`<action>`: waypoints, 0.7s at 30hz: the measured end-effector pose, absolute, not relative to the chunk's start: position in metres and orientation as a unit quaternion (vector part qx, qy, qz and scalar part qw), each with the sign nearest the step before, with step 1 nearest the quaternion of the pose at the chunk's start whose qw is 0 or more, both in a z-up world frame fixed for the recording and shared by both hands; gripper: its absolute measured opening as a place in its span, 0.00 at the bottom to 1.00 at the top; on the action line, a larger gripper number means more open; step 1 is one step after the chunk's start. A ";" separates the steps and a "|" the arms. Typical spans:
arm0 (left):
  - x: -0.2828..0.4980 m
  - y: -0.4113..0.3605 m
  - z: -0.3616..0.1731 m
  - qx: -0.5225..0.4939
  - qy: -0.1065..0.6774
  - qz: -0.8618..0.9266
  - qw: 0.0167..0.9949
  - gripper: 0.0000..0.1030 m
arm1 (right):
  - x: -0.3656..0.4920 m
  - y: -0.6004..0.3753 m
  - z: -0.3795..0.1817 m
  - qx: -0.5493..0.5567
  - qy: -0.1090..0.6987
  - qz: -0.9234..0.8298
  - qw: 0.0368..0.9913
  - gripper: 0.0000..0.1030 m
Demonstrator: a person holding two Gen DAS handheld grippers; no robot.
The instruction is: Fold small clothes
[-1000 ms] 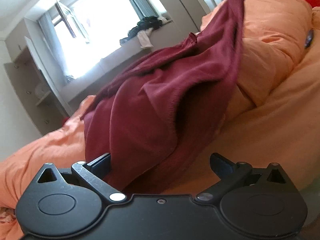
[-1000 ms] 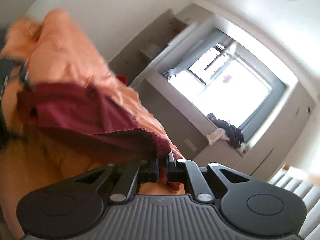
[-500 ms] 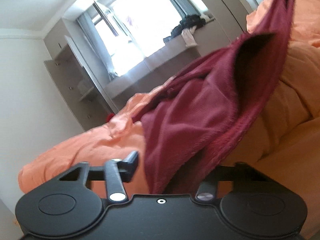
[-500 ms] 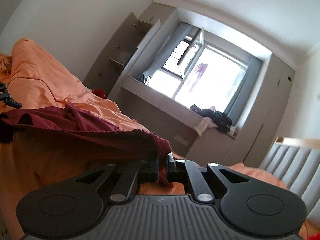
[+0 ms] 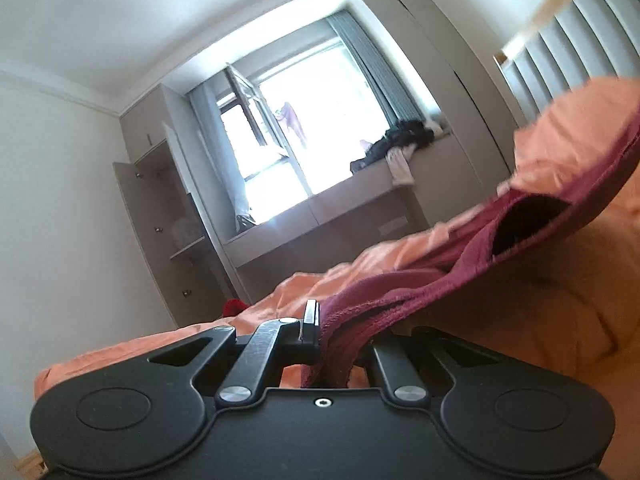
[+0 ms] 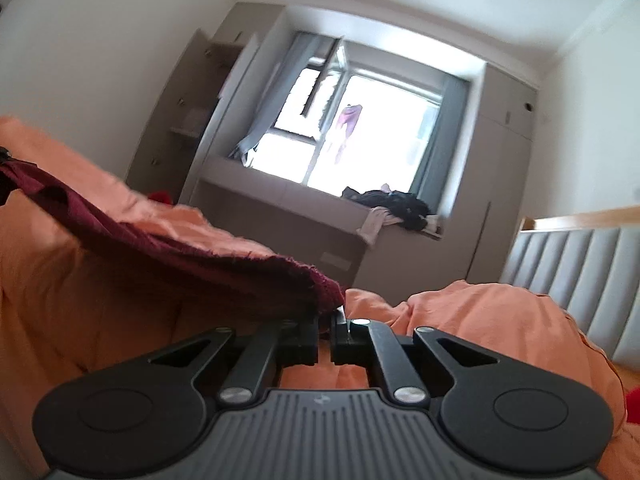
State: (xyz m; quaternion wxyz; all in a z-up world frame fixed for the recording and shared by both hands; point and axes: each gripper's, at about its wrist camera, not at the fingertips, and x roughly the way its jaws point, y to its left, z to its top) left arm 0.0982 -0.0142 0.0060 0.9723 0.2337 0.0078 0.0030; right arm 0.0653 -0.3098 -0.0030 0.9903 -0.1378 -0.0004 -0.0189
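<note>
Your light source is daylight through the window (image 5: 304, 148), which is blown out to plain white in both wrist views; detail in the panes is lost. You have soft, even light on the walls and ceiling. Under the maroon garment (image 5: 420, 284) the orange bedding (image 5: 540, 320) falls into deep shadow, likewise in the right view (image 6: 100, 280). Your fisheye lenses bend the room lines strongly and leave dark corners. The garment's far end (image 5: 600, 168) and the bedding edge (image 6: 188, 216) are smeared by motion blur. The black gripper bodies read dull, with small glints on their screws.
</note>
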 end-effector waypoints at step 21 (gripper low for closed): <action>0.020 0.032 0.113 0.185 0.098 -0.083 0.974 0.04 | -0.033 -0.313 0.089 -0.125 -0.016 0.011 0.992 0.05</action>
